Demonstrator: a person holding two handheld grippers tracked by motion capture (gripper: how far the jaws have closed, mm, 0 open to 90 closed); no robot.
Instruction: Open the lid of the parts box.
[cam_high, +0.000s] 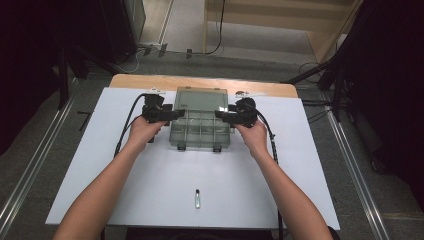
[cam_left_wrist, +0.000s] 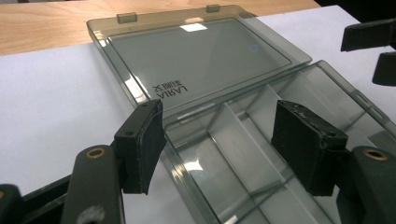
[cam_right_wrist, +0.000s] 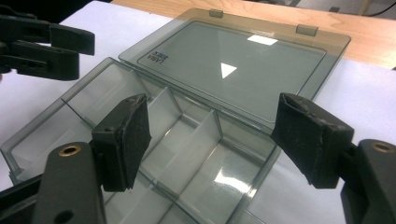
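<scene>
Box (cam_high: 201, 129) (clear, lid (cam_high: 201, 98) flung back) is lying open on the table (cam_high: 165, 180) as I am holding my left gripper (cam_high: 172, 114) and right gripper (cam_high: 223, 114), both parted, at its sides.

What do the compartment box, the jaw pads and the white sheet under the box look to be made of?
Compartment box: likely hard smoke-tinted clear plastic, glossy; the lid reflects lights and the dividers show through.
Pads on the right gripper: matte black, rough and worn at the edges, perhaps rubber or foam.
White sheet: smooth matte board or plastic; the exact material is unclear.
</scene>
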